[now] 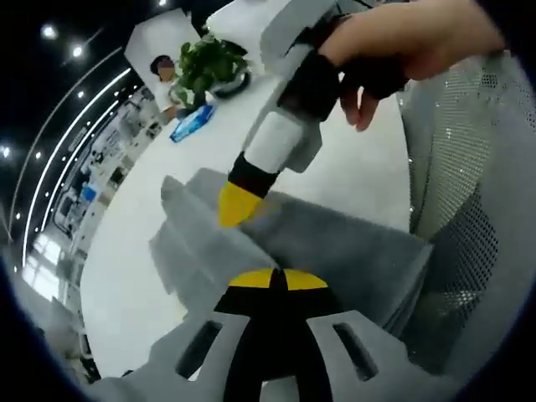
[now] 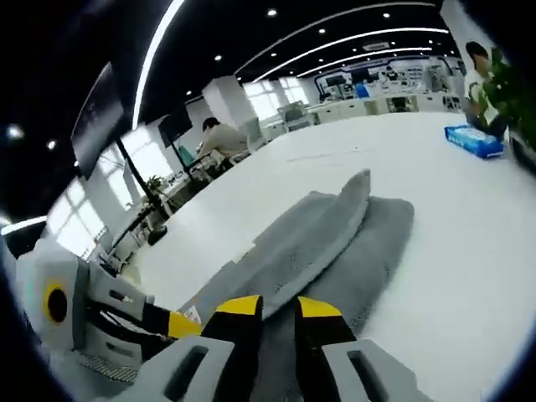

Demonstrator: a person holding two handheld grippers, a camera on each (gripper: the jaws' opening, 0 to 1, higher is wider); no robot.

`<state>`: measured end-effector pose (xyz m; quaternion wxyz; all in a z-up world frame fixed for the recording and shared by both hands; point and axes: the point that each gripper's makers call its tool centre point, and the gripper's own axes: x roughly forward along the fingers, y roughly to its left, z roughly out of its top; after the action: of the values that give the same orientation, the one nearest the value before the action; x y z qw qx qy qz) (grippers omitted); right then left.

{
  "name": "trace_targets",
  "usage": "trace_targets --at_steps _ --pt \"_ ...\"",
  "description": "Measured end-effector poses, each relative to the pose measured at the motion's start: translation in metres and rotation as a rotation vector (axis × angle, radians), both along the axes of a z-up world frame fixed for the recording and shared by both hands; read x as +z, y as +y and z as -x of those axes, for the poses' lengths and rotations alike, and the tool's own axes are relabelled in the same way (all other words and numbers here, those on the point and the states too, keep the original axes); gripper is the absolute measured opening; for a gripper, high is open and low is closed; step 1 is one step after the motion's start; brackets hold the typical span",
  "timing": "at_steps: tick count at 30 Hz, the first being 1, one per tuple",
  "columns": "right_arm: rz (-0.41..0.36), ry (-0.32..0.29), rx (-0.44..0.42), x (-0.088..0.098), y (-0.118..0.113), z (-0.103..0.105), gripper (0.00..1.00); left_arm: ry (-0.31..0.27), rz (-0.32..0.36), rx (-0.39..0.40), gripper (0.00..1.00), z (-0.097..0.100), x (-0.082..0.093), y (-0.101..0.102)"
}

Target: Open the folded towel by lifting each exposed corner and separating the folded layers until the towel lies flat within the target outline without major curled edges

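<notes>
My left gripper view looks forward along its own jaws from close above the grey towel, tilted so the white table slopes up toward the potted plant and blue packet near its far edge. My right gripper enters this view from above, its yellow tip at the towel.

My right gripper view sits low, just over the table, facing along the towel toward the far office. My left gripper enters at lower left.

Both views share the towel, the table and the blue packet.
</notes>
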<state>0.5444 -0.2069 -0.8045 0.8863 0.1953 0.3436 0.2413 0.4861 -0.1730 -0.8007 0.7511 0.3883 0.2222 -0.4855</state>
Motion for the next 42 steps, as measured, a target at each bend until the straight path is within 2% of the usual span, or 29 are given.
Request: trace_targets --at_steps 3,4,6,7,9,10,12,13,14,15,16,18,19,21,22,23,24,25,26,27,30,31,32,35,36,38,42 --pt "-0.059 0.045 -0.025 -0.015 0.003 0.004 0.11 0.046 0.031 0.016 0.05 0.0 -0.004 0.0" --pt "-0.148 0.047 -0.048 -0.01 0.007 0.004 0.11 0.068 0.05 0.022 0.06 0.0 -0.006 -0.001" --pt "-0.275 0.075 -0.066 0.0 0.011 0.003 0.09 0.136 0.098 0.064 0.12 0.0 -0.006 0.0" --pt "-0.32 0.09 -0.07 0.002 0.011 0.003 0.04 0.153 0.131 0.101 0.15 -0.004 -0.003 0.001" --pt "-0.288 0.096 -0.074 -0.004 0.006 0.004 0.0 0.205 0.29 0.2 0.18 -0.018 0.015 0.002" --pt "-0.279 0.092 -0.068 -0.004 0.006 0.005 0.0 0.244 0.394 0.28 0.19 -0.029 0.026 0.007" --pt "-0.275 0.082 -0.06 -0.002 0.004 0.005 0.0 0.304 0.514 0.42 0.24 -0.048 0.035 0.023" --pt "-0.281 0.076 -0.059 0.0 0.006 0.004 0.0 0.345 0.573 0.536 0.25 -0.06 0.035 0.04" --pt "-0.282 0.077 -0.058 0.0 0.006 0.004 0.0 0.364 0.576 0.595 0.24 -0.064 0.03 0.052" --pt "-0.277 0.08 -0.056 -0.001 0.006 0.005 0.0 0.364 0.545 0.693 0.22 -0.071 0.019 0.074" --pt "-0.266 0.081 -0.055 -0.003 0.006 0.005 0.0 0.353 0.518 0.758 0.2 -0.076 0.011 0.089" --pt "-0.256 0.087 -0.053 -0.004 0.005 0.006 0.0 0.352 0.425 0.868 0.19 -0.076 -0.01 0.118" --pt "-0.255 0.087 -0.054 -0.004 0.005 0.006 0.0 0.376 0.421 0.882 0.19 -0.074 -0.015 0.12" --pt "-0.249 0.088 -0.056 -0.004 0.004 0.005 0.0 0.533 0.531 0.937 0.19 -0.065 -0.019 0.108" --pt "-0.247 0.089 -0.055 -0.004 0.003 0.006 0.0 0.591 0.576 0.959 0.16 -0.063 -0.017 0.102" --pt "-0.247 0.089 -0.054 -0.005 0.003 0.006 0.0 0.641 0.638 0.945 0.12 -0.063 -0.012 0.092" --pt "-0.245 0.09 -0.053 -0.005 0.004 0.006 0.0 0.633 0.641 0.936 0.1 -0.063 -0.011 0.091" --pt "-0.236 0.09 -0.05 -0.006 0.003 0.006 0.0 0.599 0.597 0.921 0.09 -0.062 -0.014 0.093" --pt "-0.228 0.09 -0.048 -0.006 0.003 0.006 0.0 0.564 0.545 0.907 0.02 -0.062 -0.017 0.098" --pt "-0.216 0.089 -0.046 -0.007 0.002 0.007 0.0 0.539 0.509 0.899 0.01 -0.062 -0.019 0.101" --pt "-0.182 0.091 -0.055 -0.009 -0.006 0.007 0.0 0.562 0.563 0.901 0.01 -0.062 -0.01 0.097" --pt "-0.17 0.093 -0.065 -0.01 -0.01 0.006 0.0 0.531 0.565 0.903 0.01 -0.065 -0.007 0.101" --pt "-0.158 0.096 -0.072 -0.011 -0.014 0.007 0.0 0.507 0.558 0.901 0.01 -0.067 -0.006 0.104" --pt "-0.147 0.109 -0.103 -0.011 -0.026 0.007 0.0 0.528 0.562 0.912 0.01 -0.065 -0.009 0.103" --pt "-0.143 0.107 -0.104 -0.01 -0.027 0.007 0.0 0.528 0.544 0.905 0.01 -0.064 -0.01 0.102" --pt "-0.125 0.098 -0.111 -0.008 -0.031 0.008 0.0 0.492 0.525 0.879 0.01 -0.065 -0.007 0.102" --pt "-0.088 0.101 -0.133 -0.008 -0.049 0.009 0.0 0.487 0.519 0.874 0.01 -0.065 -0.007 0.102"
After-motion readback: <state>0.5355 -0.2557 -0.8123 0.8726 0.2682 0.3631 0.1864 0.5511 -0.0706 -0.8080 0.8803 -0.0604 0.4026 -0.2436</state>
